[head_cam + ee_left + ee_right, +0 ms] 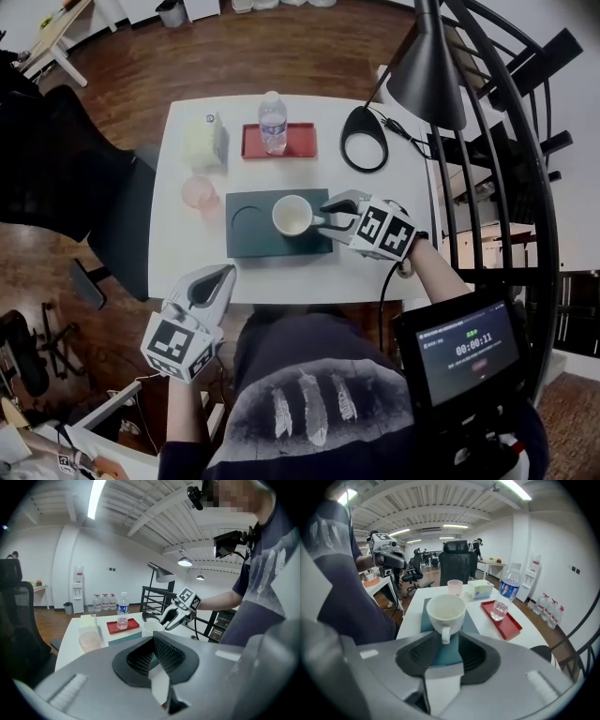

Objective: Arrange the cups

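A white cup (292, 216) stands upright on the right half of a dark teal tray (248, 234) at the table's middle. Its handle points toward my right gripper (328, 214). In the right gripper view the handle of the cup (446, 611) lies between the jaws of the right gripper (445, 644), which stand open with a gap on each side. A pink cup (198, 192) sits on the table just left of the tray. My left gripper (208, 286) hangs shut and empty at the table's near edge.
At the back of the table a water bottle (272, 122) stands on a red tray (253, 142), with a tissue box (203, 141) to its left. A black desk lamp (364, 139) is at the back right. An office chair (66, 169) stands left, a metal railing (506, 141) right.
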Demonstrator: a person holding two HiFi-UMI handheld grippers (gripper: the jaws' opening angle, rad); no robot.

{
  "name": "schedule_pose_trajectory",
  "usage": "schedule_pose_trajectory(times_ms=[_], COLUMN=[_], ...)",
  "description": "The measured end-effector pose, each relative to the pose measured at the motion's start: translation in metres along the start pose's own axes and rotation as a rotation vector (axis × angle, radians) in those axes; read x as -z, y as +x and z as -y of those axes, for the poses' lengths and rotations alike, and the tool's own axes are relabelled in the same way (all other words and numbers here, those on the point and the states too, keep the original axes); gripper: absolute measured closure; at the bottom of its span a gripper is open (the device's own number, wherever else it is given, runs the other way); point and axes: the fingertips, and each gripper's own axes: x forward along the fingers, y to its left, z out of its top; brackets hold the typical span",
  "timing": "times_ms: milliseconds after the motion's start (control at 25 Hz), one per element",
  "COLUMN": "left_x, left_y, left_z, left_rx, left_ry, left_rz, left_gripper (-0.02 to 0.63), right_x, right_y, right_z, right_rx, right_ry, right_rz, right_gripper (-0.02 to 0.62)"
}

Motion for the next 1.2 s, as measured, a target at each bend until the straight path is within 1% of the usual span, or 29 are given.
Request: schedule_pose_trajectory(times_ms=[40, 80, 280, 440, 520, 600, 680, 800, 1040, 1200], left_x=[0.001, 0.002, -0.002, -0.016, -0.021, -0.022, -0.022, -0.024, -0.025, -0.023], left_y=[0.001, 0.001, 0.005, 0.009, 0.012, 0.016, 0.020, 0.024, 0.025, 0.025], left_z=[0.000, 0.000, 0.002, 0.005, 0.009, 0.015, 0.019, 0.017, 0.009, 0.000], left_rx=[0.006, 0.010, 0.030, 0.059, 0.086, 0.118, 0.132, 0.104, 0.089, 0.066], left_ry=[-0.001, -0.001, 0.008, 0.031, 0.058, 0.103, 0.126, 0.115, 0.102, 0.101], left_rz=[-0.004, -0.008, -0.014, -0.005, -0.017, -0.049, -0.061, -0.039, -0.038, -0.035], left_gripper=[0.606, 0.606, 0.606, 0.606, 0.606, 0.606, 0.606, 0.606, 0.606, 0.606], right_x=[-0.002, -0.007, -0.044, -0.060, -0.062, -0.059, -0.053, -0.046, -0.036, -0.032], right_y=[-0.005, -0.012, -0.053, -0.069, -0.071, -0.072, -0.071, -0.070, -0.070, -0.061], right_z=[0.002, 0.004, 0.017, 0.016, 0.013, 0.011, 0.010, 0.011, 0.012, 0.012], right_rx=[0.003, 0.012, 0.087, 0.103, 0.094, 0.093, 0.097, 0.101, 0.114, 0.106], right_ry=[-0.010, -0.017, 0.002, -0.022, -0.025, -0.027, -0.030, -0.029, 0.008, 0.006], right_rz=[-0.001, 0.011, 0.161, 0.210, 0.216, 0.209, 0.194, 0.178, 0.185, 0.169], right_gripper=[0.448, 0.448, 0.448, 0.448, 0.448, 0.448, 0.448, 0.448, 0.448, 0.448])
